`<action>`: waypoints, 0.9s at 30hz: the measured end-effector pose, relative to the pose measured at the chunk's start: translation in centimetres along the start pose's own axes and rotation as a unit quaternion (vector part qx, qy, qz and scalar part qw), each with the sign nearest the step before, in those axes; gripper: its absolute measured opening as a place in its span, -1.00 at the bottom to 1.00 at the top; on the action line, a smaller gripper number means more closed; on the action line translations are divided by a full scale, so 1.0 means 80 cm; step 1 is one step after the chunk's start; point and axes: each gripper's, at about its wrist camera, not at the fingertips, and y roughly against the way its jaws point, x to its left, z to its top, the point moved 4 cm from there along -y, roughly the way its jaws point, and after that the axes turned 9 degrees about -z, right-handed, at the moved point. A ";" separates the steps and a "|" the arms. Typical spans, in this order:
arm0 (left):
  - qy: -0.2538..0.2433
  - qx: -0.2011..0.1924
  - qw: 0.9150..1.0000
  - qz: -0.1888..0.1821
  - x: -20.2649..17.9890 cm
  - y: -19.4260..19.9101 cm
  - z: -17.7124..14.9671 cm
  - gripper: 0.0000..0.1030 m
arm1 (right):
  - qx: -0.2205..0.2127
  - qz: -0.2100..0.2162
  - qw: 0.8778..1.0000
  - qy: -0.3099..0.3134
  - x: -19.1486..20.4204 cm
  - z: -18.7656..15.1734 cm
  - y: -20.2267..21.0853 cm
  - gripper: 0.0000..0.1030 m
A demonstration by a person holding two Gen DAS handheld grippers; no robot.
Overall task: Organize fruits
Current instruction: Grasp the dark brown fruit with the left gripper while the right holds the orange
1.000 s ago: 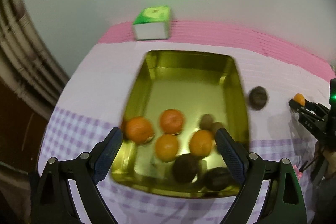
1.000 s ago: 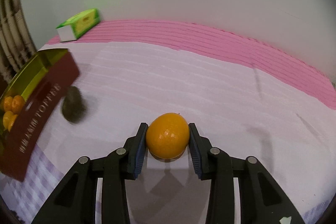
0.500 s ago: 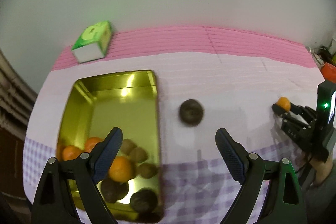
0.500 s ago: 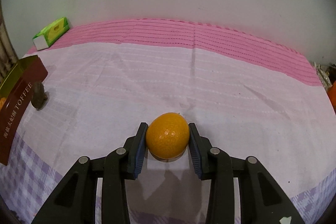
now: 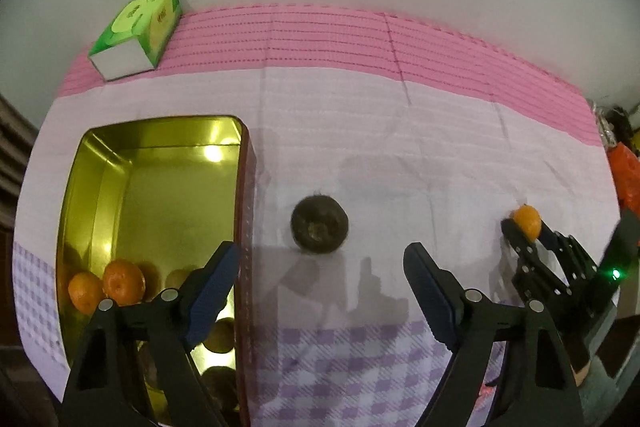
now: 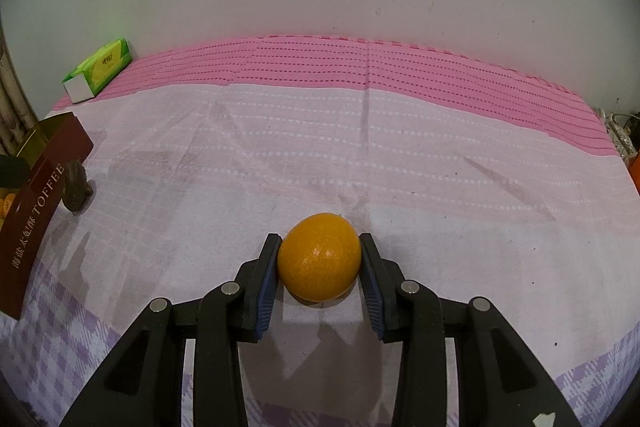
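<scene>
Beside tin only left view: kiwi, left claw apart, right claw clamping orange.

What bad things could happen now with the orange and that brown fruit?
The right gripper pinches the orange only at its round sides, so it might slip and roll across the cloth. The brown fruit lies loose beside the tin; the open left gripper could nudge it away instead of catching it. The tin already holds fruit crowded at its near end, so a dropped one may bounce off another.
</scene>
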 end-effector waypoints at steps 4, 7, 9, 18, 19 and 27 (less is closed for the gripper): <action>0.016 0.012 1.000 -0.005 0.004 -0.010 0.005 0.59 | 0.000 0.001 1.000 0.000 -0.002 -0.001 0.001 -0.29; 0.024 0.025 0.999 -0.009 0.004 -0.021 0.009 0.43 | 0.000 0.002 1.000 -0.001 -0.003 -0.002 0.001 -0.29; 0.024 0.031 0.999 -0.003 0.003 -0.027 0.012 0.40 | 0.000 0.004 1.000 -0.002 -0.004 -0.002 0.002 -0.29; 0.020 0.040 0.999 0.017 0.003 -0.047 0.018 0.37 | -0.001 0.011 1.000 -0.009 -0.009 -0.005 0.004 -0.29; 0.016 0.040 0.999 0.019 0.001 -0.049 0.019 0.37 | -0.001 0.012 1.000 -0.010 -0.009 -0.005 0.004 -0.29; 0.016 0.061 0.998 0.020 -0.005 -0.074 0.014 0.15 | -0.001 0.015 1.000 -0.012 -0.009 -0.005 0.004 -0.29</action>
